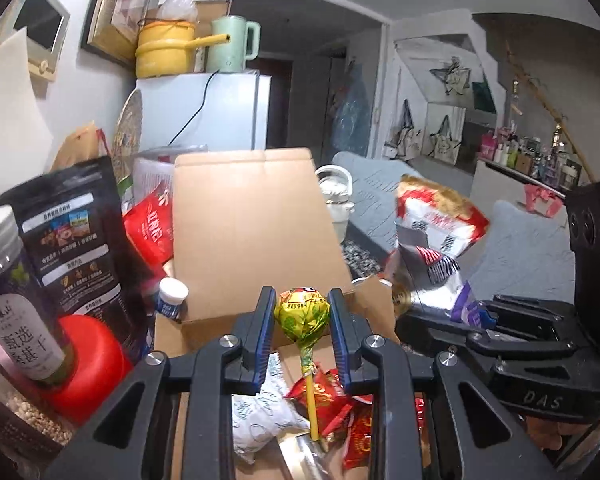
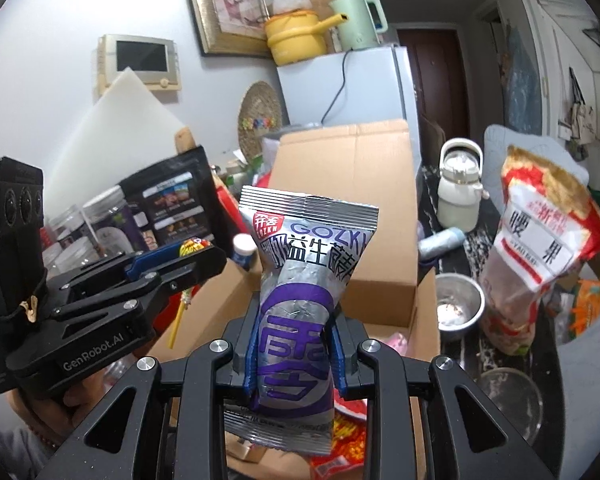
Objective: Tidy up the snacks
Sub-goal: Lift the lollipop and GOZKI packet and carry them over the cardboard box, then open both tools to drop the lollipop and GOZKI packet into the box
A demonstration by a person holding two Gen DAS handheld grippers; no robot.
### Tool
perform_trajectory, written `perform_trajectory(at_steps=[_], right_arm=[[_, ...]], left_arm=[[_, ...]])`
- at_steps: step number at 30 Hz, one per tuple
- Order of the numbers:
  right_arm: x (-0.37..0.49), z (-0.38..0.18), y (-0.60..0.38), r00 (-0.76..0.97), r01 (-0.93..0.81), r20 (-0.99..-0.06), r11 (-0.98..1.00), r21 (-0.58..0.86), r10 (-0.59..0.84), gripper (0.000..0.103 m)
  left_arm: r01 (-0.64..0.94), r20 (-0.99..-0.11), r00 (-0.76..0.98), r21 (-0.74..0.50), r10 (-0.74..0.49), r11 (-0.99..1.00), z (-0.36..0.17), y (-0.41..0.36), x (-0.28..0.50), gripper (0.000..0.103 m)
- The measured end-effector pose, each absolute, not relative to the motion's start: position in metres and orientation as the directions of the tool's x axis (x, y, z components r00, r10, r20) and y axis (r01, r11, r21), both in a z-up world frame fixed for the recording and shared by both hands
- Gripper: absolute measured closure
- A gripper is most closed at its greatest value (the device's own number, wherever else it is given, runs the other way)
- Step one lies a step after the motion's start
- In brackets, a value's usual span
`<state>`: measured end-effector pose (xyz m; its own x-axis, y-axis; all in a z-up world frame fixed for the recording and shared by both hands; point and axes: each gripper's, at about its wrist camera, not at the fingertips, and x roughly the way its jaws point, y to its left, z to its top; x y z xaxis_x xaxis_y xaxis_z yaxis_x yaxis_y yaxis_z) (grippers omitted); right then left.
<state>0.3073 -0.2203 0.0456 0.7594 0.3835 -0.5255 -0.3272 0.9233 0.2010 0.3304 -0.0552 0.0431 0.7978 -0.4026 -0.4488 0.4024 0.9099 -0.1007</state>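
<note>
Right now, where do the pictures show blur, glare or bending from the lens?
Left wrist view: the black pouch at the left is smeared, and the fridge edges bow toward the dark rounded corners. Right wrist view: the silver-purple snack packet glints on its foil, and the steel bowl shows a bright spot.

I am looking into a cluttered room with pale grey walls. A white fridge (image 2: 348, 88) is standing against the far wall, carrying a yellow pot (image 2: 296, 38) and a pale green kettle (image 2: 358, 20). A gilt-framed picture (image 2: 228, 4) is hanging to its left, with a wall intercom screen (image 2: 142, 62) further left. A dark brown door (image 2: 440, 76) is showing beyond the fridge. In the left view, a grey quilted sofa (image 1: 380, 188) is sitting on the right, and a shelf crowded with bottles (image 1: 528, 156) is running along the right wall. Tote bags (image 1: 444, 140) are hanging there. Light is falling evenly.
</note>
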Motion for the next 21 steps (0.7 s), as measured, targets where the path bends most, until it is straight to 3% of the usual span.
perform_trajectory(at_steps=[21], right_arm=[[0.346, -0.002, -0.226, 0.693, -0.239, -0.650, 0.950, 0.201, 0.312, 0.075]], left_arm=[[0.373, -0.592, 0.734, -0.056, -0.332, 0.926, -0.005, -0.069, 0.372, 0.077]])
